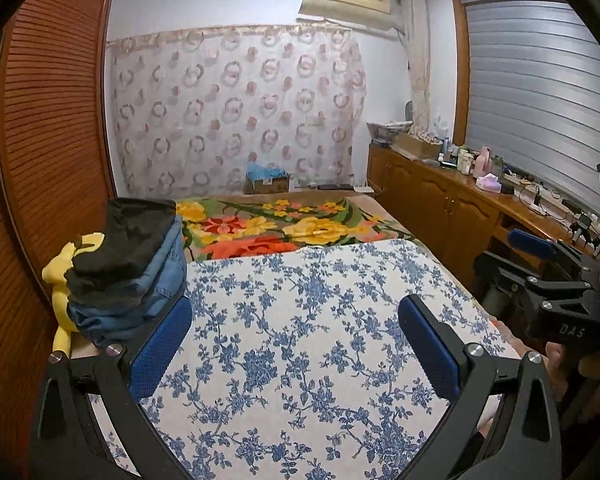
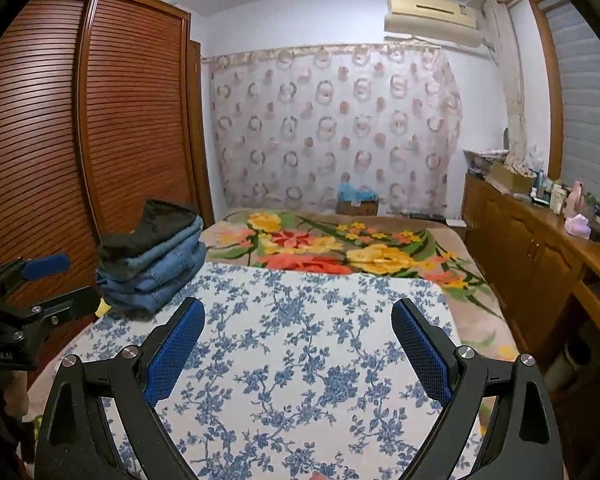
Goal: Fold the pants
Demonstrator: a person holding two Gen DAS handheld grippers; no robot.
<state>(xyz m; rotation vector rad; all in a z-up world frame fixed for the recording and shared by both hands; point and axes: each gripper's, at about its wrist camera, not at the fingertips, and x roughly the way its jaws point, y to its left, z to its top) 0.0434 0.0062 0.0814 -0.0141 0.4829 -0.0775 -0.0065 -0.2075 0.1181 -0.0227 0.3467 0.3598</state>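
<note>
Both grippers are held above the blue-floral cloth point(image 1: 300, 340) that covers the near part of the bed. The left gripper point(image 1: 296, 344) is seen with its blue pads point(image 1: 160, 356) spread wide, nothing between them, only the cloth below. The right gripper point(image 2: 298, 344) is likewise spread wide and empty, blue pads point(image 2: 422, 350) apart over the cloth. Each gripper is also caught in the other's view: the right gripper at the right edge of the left wrist view, the left gripper at the left edge of the right wrist view.

The pants are found in a folded stack of pants point(image 1: 128, 268) at the far-left corner of the cloth, near the wooden louvred wardrobe point(image 1: 48, 140). Denim pieces are seen in the lower part, a dark piece on top. A yellow garment point(image 1: 62, 280) is seen against the stack's left side, partly under it. The stack is well apart from the right gripper and just beside the left pad of the left gripper in the left wrist view; touching cannot be told.

Beyond the cloth a flowered blanket point(image 1: 284, 228) is spread. A patterned curtain point(image 1: 236, 108) is hung on the far wall, an air conditioner point(image 1: 348, 0) above it. A wooden cabinet point(image 1: 440, 200) with clutter is set along the right.
</note>
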